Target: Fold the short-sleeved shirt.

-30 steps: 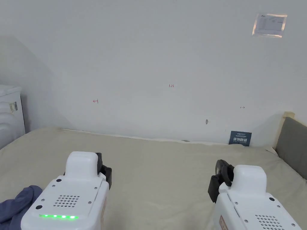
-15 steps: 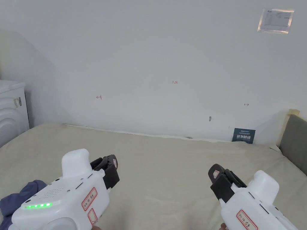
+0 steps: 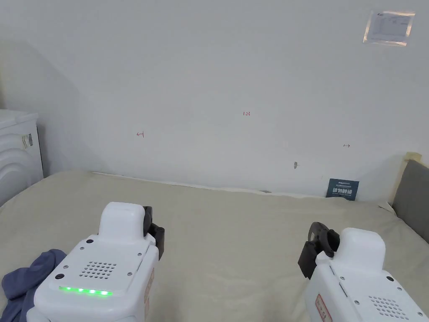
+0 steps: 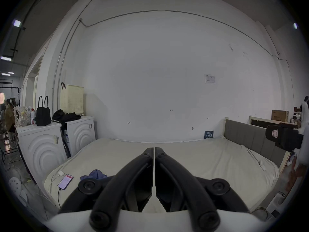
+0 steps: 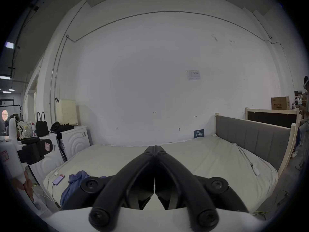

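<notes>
A blue-purple shirt (image 3: 25, 281) lies crumpled at the near left corner of a beige bed (image 3: 234, 235). It shows again as a shirt (image 5: 73, 182) beside my right jaws and as a small heap of shirt (image 4: 96, 174) left of my left jaws. My left gripper (image 4: 154, 150) hovers above the bed, jaws shut with nothing between them. My right gripper (image 5: 154, 147) is held level with it to the right, also shut and empty. Both point at the far wall, apart from the shirt. In the head view the left gripper (image 3: 153, 228) and right gripper (image 3: 314, 247) sit low in the picture.
A phone (image 4: 65, 181) on a charging cable lies on the bed's left corner near the shirt. White washing machines (image 4: 41, 150) stand left of the bed, with bags on top. A grey headboard (image 5: 252, 135) closes the right side. A small dark card (image 3: 342, 188) leans on the wall.
Both grippers were rolled inward half a second ago and have turned back level. The head camera tilted a little, so the wall marks shifted. The shirt has not moved.
</notes>
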